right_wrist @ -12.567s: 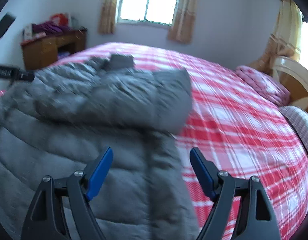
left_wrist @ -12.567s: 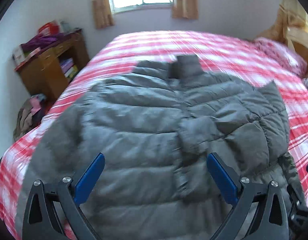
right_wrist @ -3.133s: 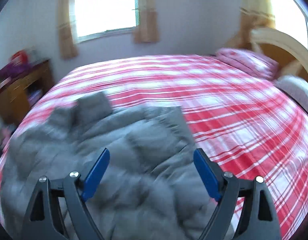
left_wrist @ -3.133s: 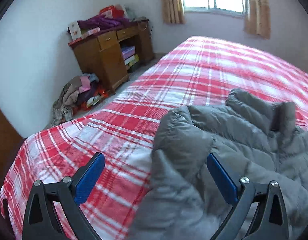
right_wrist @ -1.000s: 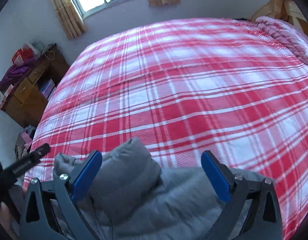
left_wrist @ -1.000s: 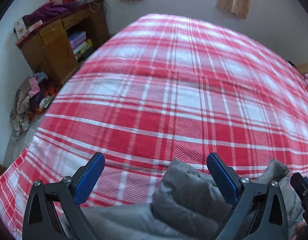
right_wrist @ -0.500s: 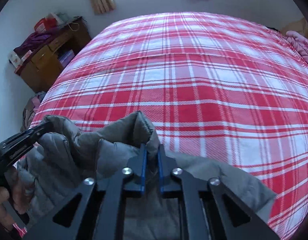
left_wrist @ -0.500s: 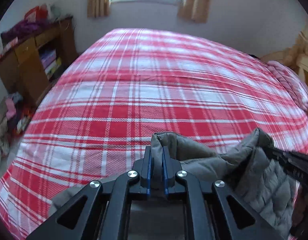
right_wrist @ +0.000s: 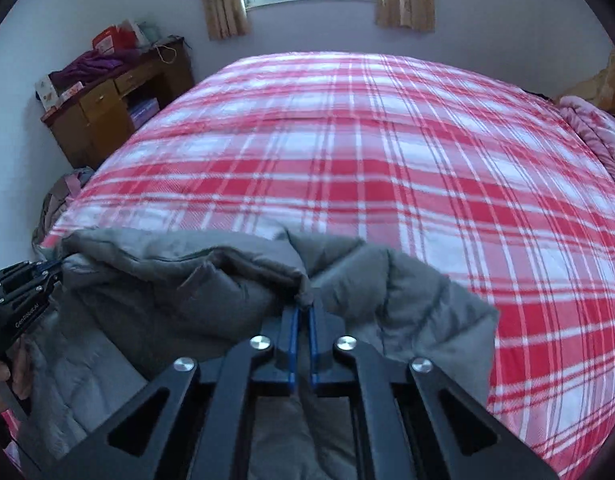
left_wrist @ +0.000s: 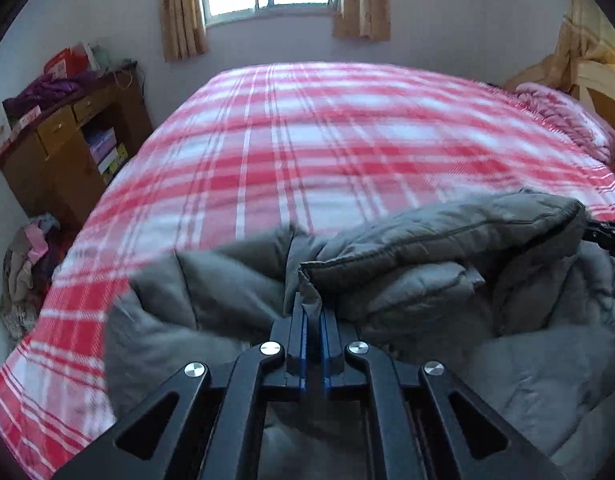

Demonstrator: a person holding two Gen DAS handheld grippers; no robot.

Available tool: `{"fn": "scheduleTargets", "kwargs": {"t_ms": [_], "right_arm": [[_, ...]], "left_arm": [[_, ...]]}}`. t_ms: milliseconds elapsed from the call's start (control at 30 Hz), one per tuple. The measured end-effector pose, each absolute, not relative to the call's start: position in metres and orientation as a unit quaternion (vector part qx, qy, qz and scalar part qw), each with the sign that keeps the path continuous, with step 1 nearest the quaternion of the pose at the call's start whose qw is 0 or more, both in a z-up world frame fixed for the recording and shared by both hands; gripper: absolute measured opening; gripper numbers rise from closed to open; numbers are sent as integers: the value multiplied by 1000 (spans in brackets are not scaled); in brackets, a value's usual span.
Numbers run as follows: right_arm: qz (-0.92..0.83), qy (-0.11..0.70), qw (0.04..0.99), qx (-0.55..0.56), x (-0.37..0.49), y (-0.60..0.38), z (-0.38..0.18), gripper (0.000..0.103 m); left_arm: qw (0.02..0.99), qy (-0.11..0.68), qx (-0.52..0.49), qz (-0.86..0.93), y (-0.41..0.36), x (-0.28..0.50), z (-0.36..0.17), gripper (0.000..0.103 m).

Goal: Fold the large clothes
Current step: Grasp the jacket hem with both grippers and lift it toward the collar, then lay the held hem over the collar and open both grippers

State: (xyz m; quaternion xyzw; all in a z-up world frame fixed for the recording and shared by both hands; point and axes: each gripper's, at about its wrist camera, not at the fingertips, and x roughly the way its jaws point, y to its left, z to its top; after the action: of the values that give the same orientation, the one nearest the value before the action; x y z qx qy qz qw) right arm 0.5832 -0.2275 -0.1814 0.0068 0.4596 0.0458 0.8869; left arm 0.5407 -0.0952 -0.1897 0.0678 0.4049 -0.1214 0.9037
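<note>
Left wrist view: both claws clamped on grey jacket (left_wrist: 447,236) edge, bed (left_wrist: 347,140) at 12 o'clock.
Left claw (left_wrist: 312,312) and right claw (right_wrist: 301,312) pinch thin hems; puffy fabric could slip free mid-fold.

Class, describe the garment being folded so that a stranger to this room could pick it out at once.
Start from the big bed with the red and white checked cover. At its near edge lies a grey quilted puffer jacket, pinched along its hem by the left claw and right claw. It is the only grey thing on the bed.
</note>
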Motion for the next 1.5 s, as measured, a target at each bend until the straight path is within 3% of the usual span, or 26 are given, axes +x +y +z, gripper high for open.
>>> {"fn": "scheduleTargets", "kwargs": {"t_ms": [233, 333, 367, 433, 467, 500, 567, 800, 833, 867, 933, 1000, 1133, 1300, 1500], "right_arm": [[28, 489, 872, -5, 584, -232, -219, 5], [28, 487, 873, -9, 583, -233, -215, 5], [29, 487, 873, -10, 581, -234, -213, 5], [29, 483, 875, -24, 578, -235, -209, 6], [32, 480, 876, -29, 576, -237, -206, 7], [35, 480, 876, -28, 574, -238, -205, 10], [33, 482, 875, -27, 571, -244, -202, 34], [-17, 439, 898, -21, 547, -268, -157, 37], [-23, 426, 904, -13, 547, -268, -148, 43], [-22, 417, 909, -6, 550, -264, -142, 57], [-2, 400, 916, 8, 563, -246, -131, 64], [29, 395, 918, 28, 576, -226, -131, 64], [70, 424, 902, 41, 599, -191, -164, 49], [63, 457, 887, 26, 598, -185, -219, 43], [62, 461, 885, 32, 598, -192, -230, 41]], "left_arm": [[907, 395, 103, -100, -104, 536, -197, 6], [911, 386, 112, -95, -101, 524, -181, 11], [914, 377, 114, -96, -98, 517, -172, 18], [923, 357, 114, -92, -93, 506, -157, 51], [930, 341, 113, -81, -88, 500, -146, 80], [939, 319, 106, -71, -83, 494, -136, 94], [950, 291, 98, -58, -74, 492, -118, 95], [944, 321, 70, 30, -69, 556, -113, 95], [940, 331, 73, 31, -73, 564, -120, 95], [936, 338, 84, 37, -80, 571, -128, 95], [929, 355, 98, 43, -90, 576, -143, 95], [928, 357, 104, 39, -95, 571, -156, 95], [923, 351, 155, 37, -108, 556, -186, 95], [921, 360, 143, 28, -105, 561, -198, 96], [916, 370, 154, 34, -110, 564, -210, 97]]}}
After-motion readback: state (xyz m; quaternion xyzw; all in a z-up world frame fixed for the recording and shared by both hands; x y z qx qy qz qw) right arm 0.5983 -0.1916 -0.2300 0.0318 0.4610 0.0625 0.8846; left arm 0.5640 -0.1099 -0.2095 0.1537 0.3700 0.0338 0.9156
